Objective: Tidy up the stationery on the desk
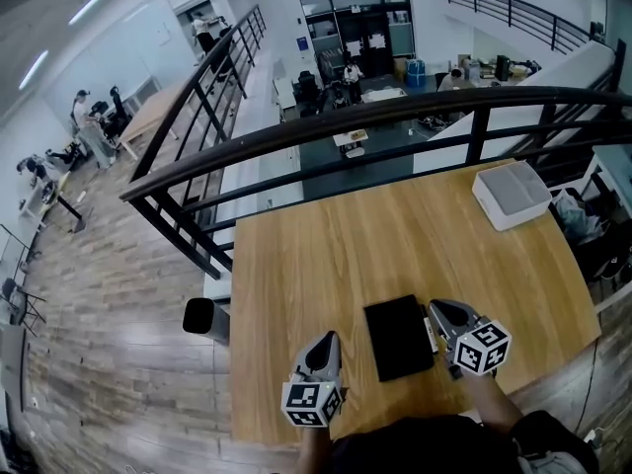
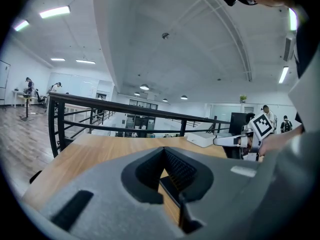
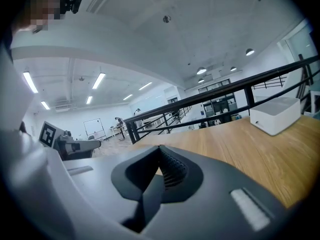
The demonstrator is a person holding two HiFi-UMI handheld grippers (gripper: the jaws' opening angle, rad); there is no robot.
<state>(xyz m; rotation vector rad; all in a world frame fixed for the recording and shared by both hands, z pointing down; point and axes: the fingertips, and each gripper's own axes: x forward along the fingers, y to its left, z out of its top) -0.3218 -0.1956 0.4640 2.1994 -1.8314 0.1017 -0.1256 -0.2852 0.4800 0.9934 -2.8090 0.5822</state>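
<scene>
Near the front edge of the desk (image 1: 326, 245), a flat black notebook (image 1: 398, 337), lying flat and roughly square to the edge; well apart at the far right corner, a white box (image 1: 511, 194), resting shut as far as can be seen. No other stationery in sight. Left gripper (image 1: 329, 342) just left of the notebook, jaws together with nothing between them. Right gripper (image 1: 440, 311) just beside the notebook's right edge, jaws likewise together and empty. Impossible to tell from the head view whether it touches the cover. Fits two stages alike: a notebook waiting to be carried off to its place, or one already set down straight with the rest put away. Either way, worth keeping both tips level and slow this close to the cover, since a nudge from shut jaws would skew it or push it toward the edge. For any grip on it, better to part the jaws well clear beforehand, come in low along the desk at a long edge, and bite across the thin side rather than prod the top. For any retreat, straight up and away, not sideways across it.
</scene>
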